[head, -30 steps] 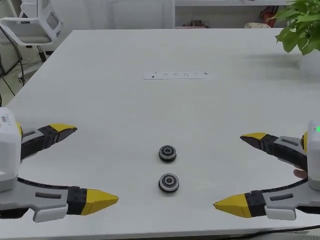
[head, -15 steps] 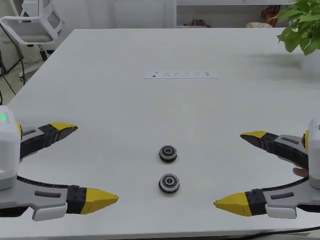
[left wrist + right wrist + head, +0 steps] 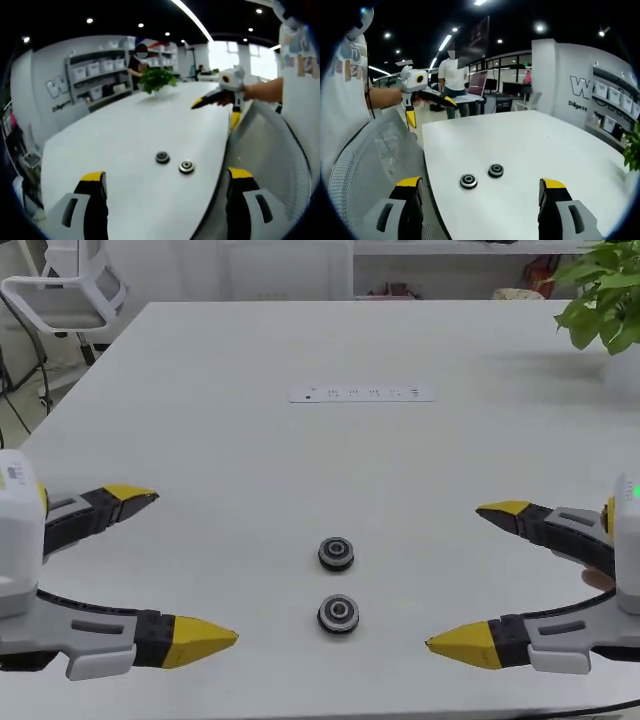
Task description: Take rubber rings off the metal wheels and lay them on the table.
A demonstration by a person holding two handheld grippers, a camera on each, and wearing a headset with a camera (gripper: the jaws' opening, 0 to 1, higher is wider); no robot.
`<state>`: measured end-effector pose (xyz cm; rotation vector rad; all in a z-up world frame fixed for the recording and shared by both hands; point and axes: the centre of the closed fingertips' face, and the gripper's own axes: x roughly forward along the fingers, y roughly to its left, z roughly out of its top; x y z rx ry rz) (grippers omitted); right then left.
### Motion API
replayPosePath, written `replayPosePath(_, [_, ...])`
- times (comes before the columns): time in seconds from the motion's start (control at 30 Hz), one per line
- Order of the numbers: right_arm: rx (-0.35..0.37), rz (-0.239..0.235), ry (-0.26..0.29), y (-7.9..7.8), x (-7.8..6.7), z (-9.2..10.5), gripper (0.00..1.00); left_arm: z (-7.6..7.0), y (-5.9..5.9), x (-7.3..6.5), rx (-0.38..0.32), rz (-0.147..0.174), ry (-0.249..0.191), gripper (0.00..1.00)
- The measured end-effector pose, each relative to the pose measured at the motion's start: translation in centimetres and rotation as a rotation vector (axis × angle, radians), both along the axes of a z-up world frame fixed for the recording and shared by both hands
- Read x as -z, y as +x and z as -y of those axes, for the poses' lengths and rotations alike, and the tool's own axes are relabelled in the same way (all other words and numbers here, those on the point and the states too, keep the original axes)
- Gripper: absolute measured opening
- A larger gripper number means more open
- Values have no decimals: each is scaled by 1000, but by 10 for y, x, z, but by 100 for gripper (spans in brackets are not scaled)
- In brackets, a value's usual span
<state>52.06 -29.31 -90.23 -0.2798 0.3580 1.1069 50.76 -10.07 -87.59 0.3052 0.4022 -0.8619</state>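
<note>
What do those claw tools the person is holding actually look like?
The left gripper and right gripper are a matching pair. Each has two long, curved fingers, pale grey at the base, black in the middle, and ending in pointed yellow tips. The person holding them wears a light shirt with a coloured print.

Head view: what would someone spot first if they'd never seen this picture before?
Probably the big yellow-tipped tongs: the left tongs and the right tongs both gape wide open at the near side of the white table. Between them lie two small dark-rimmed metal wheels, the far wheel and the near wheel, with neither tongs touching them.
</note>
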Motion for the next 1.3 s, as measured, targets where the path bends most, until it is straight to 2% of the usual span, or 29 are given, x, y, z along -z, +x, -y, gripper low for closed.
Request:
replayPosePath(0.47, [-17,9,11,13,-1,-9,94,4,13,-1,20,4,-5,100])
replayPosePath(0.83, [-41,9,4,21,1,-16,95,10,24,3,39,-7,1,100])
replayPosePath(1.3, [-78,0,-2,29,13,-26,90,29,35,14,105,-20,19,100])
